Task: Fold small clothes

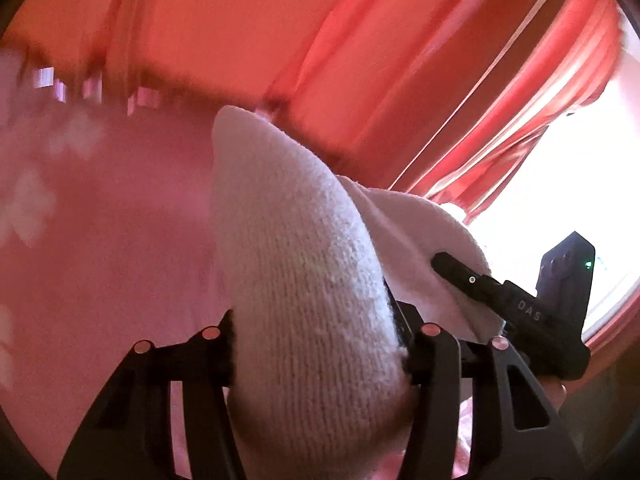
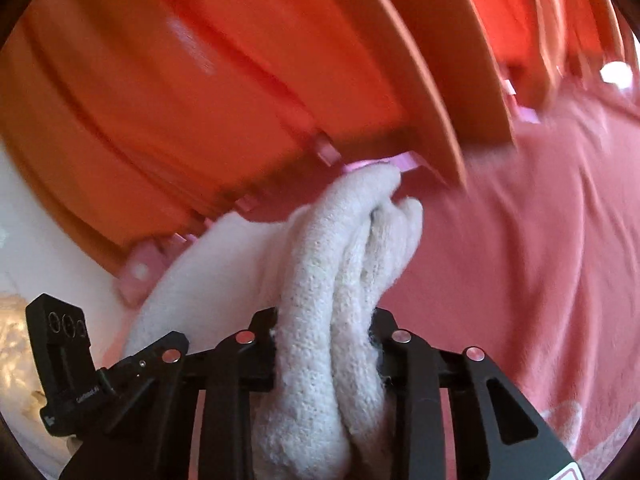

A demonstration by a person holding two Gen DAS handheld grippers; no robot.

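- My left gripper is clamped on a white knitted garment, which bulges between the jaws and rises toward the centre of the left wrist frame.
- My right gripper pinches the same white knit, bunched into thick folds that stand up through the middle of the right wrist frame. Whether it is a sock or some other small piece I cannot tell.
- In the left view, my right gripper shows at the lower right, its finger lying against the cloth; in the right view, my left gripper sits at the lower left, just beside the fabric.
- I judge that I hold it at two points so the piece hangs between my hands and can be stretched flat or doubled over; the fold itself is not yet laid down.
- The garment is off the pink bedspread, which fills the left half of the left view and the right half of the right view. That bare sheet looks like the open room for setting the piece down.
- Red curtains close the upper part of both frames, and a bright window sits at the right edge. Both frames are blurred there, so the bed's far edge is hard to place exactly.
- Small pink tabs line the boundary under the curtain; I would keep the cloth short of them.
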